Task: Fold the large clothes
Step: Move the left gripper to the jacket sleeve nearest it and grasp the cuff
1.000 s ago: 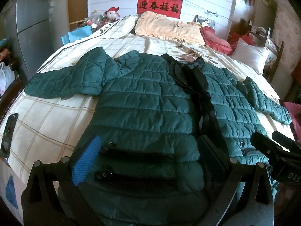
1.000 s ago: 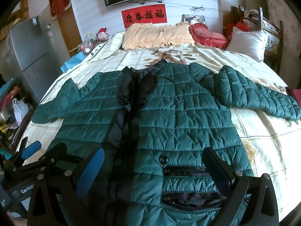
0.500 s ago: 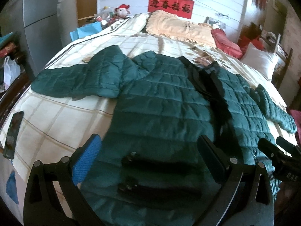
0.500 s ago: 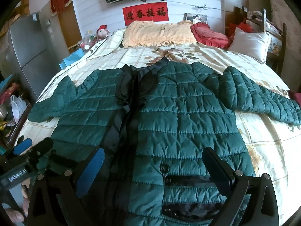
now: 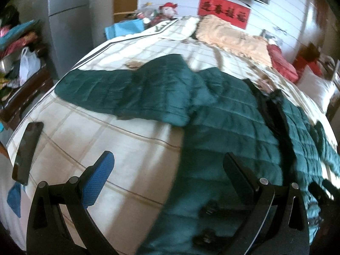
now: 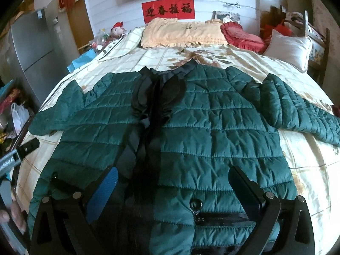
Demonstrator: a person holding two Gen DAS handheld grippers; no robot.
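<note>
A dark green quilted jacket (image 6: 212, 131) with a black collar and front placket lies flat, front up, on the bed, both sleeves spread out. My right gripper (image 6: 172, 184) is open and empty above the jacket's hem near its zipped pocket (image 6: 221, 216). My left gripper (image 5: 167, 167) is open and empty over the bedsheet beside the jacket's left edge (image 5: 233, 131), with the left sleeve (image 5: 119, 93) ahead of it. The left gripper's body shows at the left edge of the right wrist view (image 6: 23, 148).
The bed (image 5: 85, 140) has a cream checked sheet. A dark phone (image 5: 26, 150) lies near its left edge. Pillows (image 6: 182, 34) sit at the headboard, a white cushion (image 6: 289, 46) at the right. A grey fridge (image 6: 31, 46) and cluttered shelf stand left.
My left gripper has swung left, off the jacket's hem and over the bare sheet toward the left sleeve. My right gripper has stayed over the hem, shifting only slightly.
</note>
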